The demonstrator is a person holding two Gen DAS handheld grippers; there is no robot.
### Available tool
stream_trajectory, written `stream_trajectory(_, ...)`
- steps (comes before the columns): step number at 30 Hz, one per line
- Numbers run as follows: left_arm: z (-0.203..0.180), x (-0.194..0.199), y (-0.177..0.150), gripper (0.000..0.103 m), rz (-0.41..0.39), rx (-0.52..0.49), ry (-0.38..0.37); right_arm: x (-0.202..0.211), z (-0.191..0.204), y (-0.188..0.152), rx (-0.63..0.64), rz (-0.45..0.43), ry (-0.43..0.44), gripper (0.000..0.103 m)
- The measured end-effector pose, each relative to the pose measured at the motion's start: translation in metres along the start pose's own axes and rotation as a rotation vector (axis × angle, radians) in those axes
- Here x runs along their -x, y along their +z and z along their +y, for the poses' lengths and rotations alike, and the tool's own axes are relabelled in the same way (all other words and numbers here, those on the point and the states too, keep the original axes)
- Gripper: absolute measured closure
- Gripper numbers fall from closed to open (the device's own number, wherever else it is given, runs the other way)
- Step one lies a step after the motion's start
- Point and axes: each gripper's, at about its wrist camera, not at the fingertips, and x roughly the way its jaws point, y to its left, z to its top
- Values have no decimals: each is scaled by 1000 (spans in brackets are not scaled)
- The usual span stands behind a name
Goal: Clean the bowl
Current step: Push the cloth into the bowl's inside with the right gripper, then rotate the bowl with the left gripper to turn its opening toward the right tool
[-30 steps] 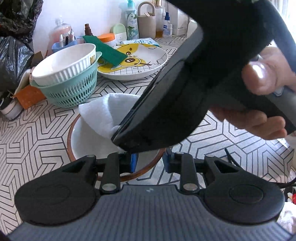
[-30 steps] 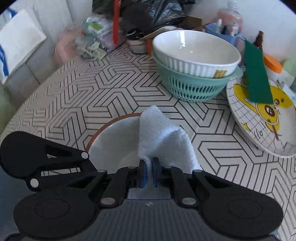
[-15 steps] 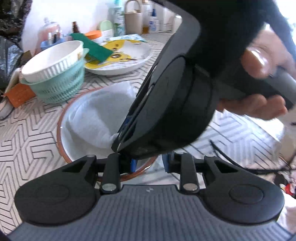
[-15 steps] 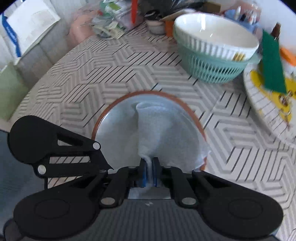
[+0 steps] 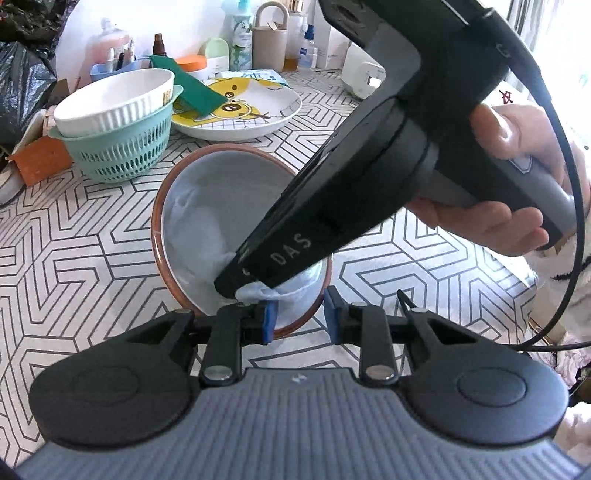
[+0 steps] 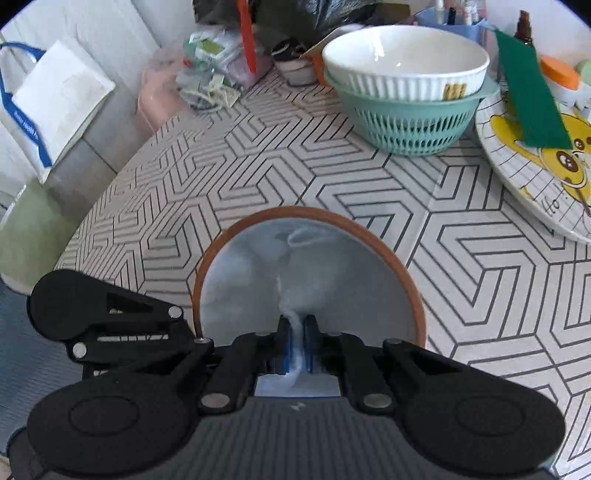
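Note:
A white bowl with a brown rim [image 5: 162, 206] stands on the patterned table; it also shows in the right wrist view [image 6: 306, 212]. A white paper towel [image 5: 207, 229] lies pressed inside it, also in the right wrist view [image 6: 288, 266]. My right gripper [image 6: 296, 345] is shut on the towel and reaches into the bowl; its black body [image 5: 354, 184] crosses the left wrist view. My left gripper [image 5: 299, 319] is open, its jaws astride the bowl's near rim; whether the pads touch it I cannot tell.
A teal basket [image 5: 122, 147] holding a white ribbed bowl [image 5: 114, 99] stands at the back left. A cartoon plate [image 5: 258, 110] with a green cloth [image 5: 192, 88] lies behind the bowl. Bottles and jars [image 5: 243, 33] line the wall. Bags [image 6: 221, 62] crowd the table's far edge.
The towel stood up above the bowl and is now pushed down inside it. My right gripper has gone deeper into the bowl. The left wrist view shows the bowl from a different angle.

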Motion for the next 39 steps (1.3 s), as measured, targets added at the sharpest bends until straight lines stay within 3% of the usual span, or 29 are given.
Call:
stream_trajectory(15,-19,-6,-6,79,-39,-53,55,-12,-12,-10,-53,22,94,97)
stream_trajectory(30,-38,73,-40,80,-285,86,251,-7,-16,-27,-65,-36,119,98)
stream_trajectory(33,-38,75,-33,79,-295,82,329,-6,-11,-29,-41,-46,100,98)
stream_trajectory(36,-27,65,-19,80,-288,109,288,-6,-7,-33,-19,-53,81,98)
stream_trajectory(39,-18,48,-10,80,-258,134,322,-6,-8,-35,-24,-49,82,98)
